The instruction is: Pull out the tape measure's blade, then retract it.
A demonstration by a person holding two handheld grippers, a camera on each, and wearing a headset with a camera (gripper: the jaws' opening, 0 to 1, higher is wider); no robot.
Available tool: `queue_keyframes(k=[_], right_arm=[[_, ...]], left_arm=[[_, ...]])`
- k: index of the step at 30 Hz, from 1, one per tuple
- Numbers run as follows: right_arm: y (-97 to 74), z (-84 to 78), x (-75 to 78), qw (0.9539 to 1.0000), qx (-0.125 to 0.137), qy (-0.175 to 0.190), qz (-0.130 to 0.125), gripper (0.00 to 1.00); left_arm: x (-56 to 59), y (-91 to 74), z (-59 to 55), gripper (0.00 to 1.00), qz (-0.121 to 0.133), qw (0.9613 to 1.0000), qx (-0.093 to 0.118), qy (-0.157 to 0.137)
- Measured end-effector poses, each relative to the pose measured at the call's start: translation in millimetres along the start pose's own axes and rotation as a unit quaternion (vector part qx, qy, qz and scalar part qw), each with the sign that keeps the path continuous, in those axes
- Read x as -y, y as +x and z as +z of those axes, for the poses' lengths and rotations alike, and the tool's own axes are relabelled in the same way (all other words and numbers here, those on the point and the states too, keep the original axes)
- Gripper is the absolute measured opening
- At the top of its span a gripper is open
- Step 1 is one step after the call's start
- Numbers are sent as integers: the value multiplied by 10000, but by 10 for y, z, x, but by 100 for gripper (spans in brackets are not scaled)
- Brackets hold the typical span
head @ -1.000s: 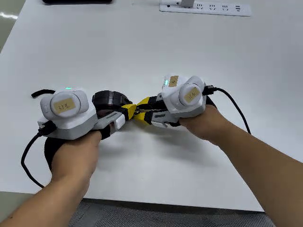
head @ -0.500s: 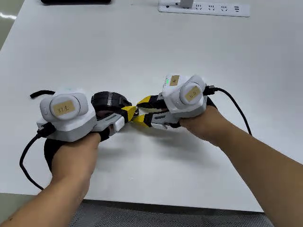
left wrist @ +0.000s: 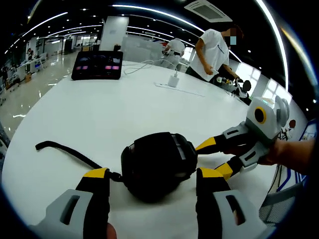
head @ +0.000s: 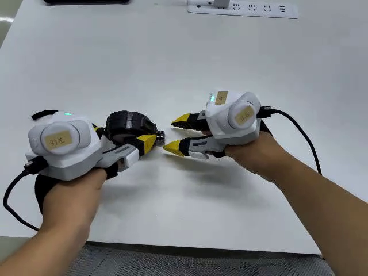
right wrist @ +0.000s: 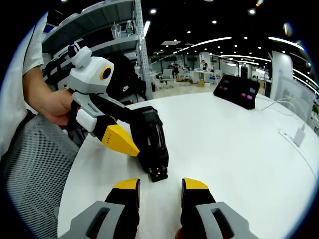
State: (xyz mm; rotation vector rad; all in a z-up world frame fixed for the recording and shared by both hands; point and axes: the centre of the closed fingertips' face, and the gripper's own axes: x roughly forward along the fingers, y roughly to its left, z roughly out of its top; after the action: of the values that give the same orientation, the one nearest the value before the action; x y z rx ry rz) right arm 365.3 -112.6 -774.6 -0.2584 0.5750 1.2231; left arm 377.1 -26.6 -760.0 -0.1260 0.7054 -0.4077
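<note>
While the tape measure (head: 129, 125) lay on the white table (head: 172, 57) a little left of centre in the head view, the left gripper (left wrist: 154, 177) had its yellow-tipped jaws closed against the two sides of the black case, gripping it. Any marking on the case was too dark to read. A tan sticker (head: 57, 139) on the left gripper's white housing carried handwriting that looked like "31" and one further character, and a second tan sticker (head: 242, 116) on the right gripper (right wrist: 159, 186) was too small to make out. The right gripper's jaws stood apart with nothing between them, pointed at the blade hook (right wrist: 158, 173), which sat at the mouth of the case just ahead of the tips without touching them. A black strap (left wrist: 65, 152) trailed from the case across the table toward the left. Beyond both grippers the white surface ran open up to a white power strip (head: 241, 8) near the far edge and a dark panel (left wrist: 97, 64) with pink-lit squares. The table's near edge lay close under the person's wrists, and a black cable (head: 299, 132) looped away from the right gripper over the bare table on the right.
</note>
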Motion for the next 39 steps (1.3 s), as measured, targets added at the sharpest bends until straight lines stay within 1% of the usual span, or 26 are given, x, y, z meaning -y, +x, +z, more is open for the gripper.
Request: queue_keyframes(k=[2,3,4,5,7,9,10,12,14,15,17,18,20,22,27,31,39], right_arm=[[-50,-18,6,10000,15,61,-54,31],[-87,-30,7,9999,26,81,-86,31],[-110,-39,7,9999,27,94,-110,32],[-149,-54,14,9998,15,92,-167,32],[-208,-62,17,9996,36,159,-211,33],[-284,-65,11,9993,81,249,-270,33],[-319,-78,0,9992,75,279,-284,33],[-369,-122,-5,9990,21,282,-350,35],[-437,-159,-10,9986,15,356,-400,36],[-477,-178,-7,9982,9,384,-454,37],[-530,-198,-9,9979,0,405,-513,38],[-566,-211,-8,9977,-6,401,-552,38],[-628,-229,-26,9975,-35,375,-597,39],[-678,-251,-33,9973,-61,362,-643,40],[-797,-327,-42,9963,-133,379,-757,42],[-907,-359,-58,9952,-116,432,-874,44],[-1099,-431,-95,9928,-89,566,-1053,47]], left_arm=[[-3,-40,22,69,-34,9999,41,126],[12,-64,45,69,-87,9992,82,390],[31,-79,48,69,-125,9989,87,448],[46,-97,30,69,-158,9984,35,543],[53,-124,28,69,-185,9982,57,571],[50,-149,3,69,-215,9962,1,840],[55,-164,-5,69,-236,9956,7,910],[68,-188,-16,69,-308,9958,10,860],[76,-215,-34,69,-342,9943,-13,1008],[89,-230,-45,69,-401,9935,-22,1069],[81,-254,-48,70,-412,9932,-10,1092],[84,-266,-57,70,-462,9926,-28,1120],[66,-299,-69,70,-478,9915,-30,1211],[62,-322,-82,70,-528,9912,-49,1212],[26,-402,-117,71,-617,9888,-88,1353],[-16,-463,-151,71,-655,9872,-125,1445],[-42,-584,-223,73,-806,9837,-198,1595]])
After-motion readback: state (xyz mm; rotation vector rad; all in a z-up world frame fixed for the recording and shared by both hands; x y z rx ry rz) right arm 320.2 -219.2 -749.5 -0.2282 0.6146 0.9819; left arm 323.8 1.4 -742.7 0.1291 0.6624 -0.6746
